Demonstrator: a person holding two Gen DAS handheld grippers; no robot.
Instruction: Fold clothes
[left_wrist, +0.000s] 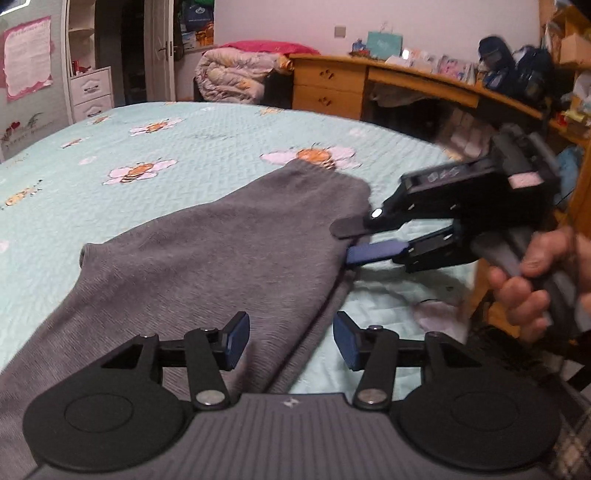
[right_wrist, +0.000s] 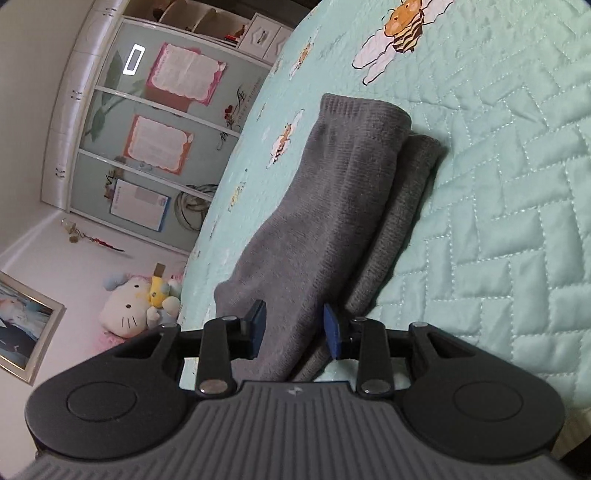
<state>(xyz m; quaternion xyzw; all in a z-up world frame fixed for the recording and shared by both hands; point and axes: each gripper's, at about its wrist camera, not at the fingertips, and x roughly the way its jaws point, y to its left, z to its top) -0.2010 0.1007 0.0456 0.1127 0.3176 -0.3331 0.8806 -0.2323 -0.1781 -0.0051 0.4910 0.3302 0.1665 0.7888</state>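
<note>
Two hand-held grippers over a gray sweater on the bed

The left hand-held gripper (left_wrist: 291, 341) has its blue pads partly apart with nothing pinched; under them lies the gray sweater (left_wrist: 207, 258). The right hand-held gripper (left_wrist: 341, 240), seen at about 3 o'clock in the left view with a hand (left_wrist: 532, 284) on its handle, has its jaws a little apart at the sweater's edge (one finger above the cloth, the blue one just beside it), and I cannot tell if they touch it. In its own view, the right hand-held gripper (right_wrist: 293, 332) has loose pads around the folded sweater (right_wrist: 332, 206). The sweater lies flat on the mint bed cover (left_wrist: 184, 147) with bee pictures. A wooden desk (left_wrist: 328, 85) stands at 1 o'clock, well apart.
</note>
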